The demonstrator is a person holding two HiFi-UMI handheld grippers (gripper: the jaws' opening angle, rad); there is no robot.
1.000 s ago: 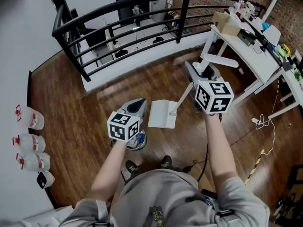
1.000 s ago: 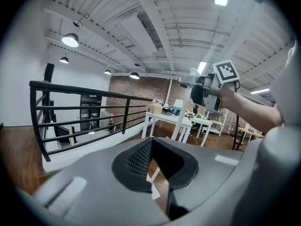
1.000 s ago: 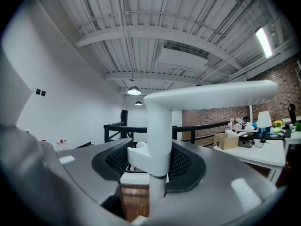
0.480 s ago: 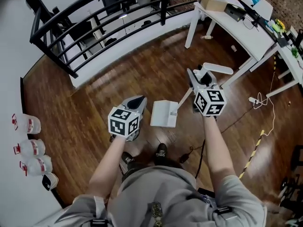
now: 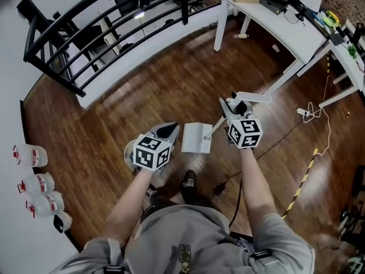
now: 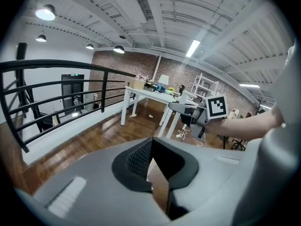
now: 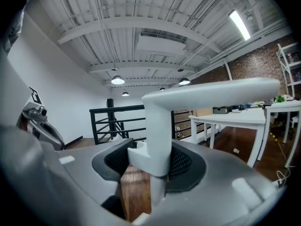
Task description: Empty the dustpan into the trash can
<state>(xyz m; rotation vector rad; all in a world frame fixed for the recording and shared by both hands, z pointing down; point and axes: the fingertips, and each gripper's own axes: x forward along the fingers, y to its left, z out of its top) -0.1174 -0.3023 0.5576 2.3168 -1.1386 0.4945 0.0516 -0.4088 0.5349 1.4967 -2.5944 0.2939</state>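
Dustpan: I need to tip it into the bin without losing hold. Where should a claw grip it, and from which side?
Take the dustpan by its slim handle stem, just under the bent top bar, coming from the person's side, as the right claw does now. The stem fits between the jaws, the bar likely stops slipping, and the scoop end stays free.

You had no readable text in any view. The left marker cube and right marker cube carried only black-and-white square patterns. The red labels on the jugs at eight o'clock were too small to read.
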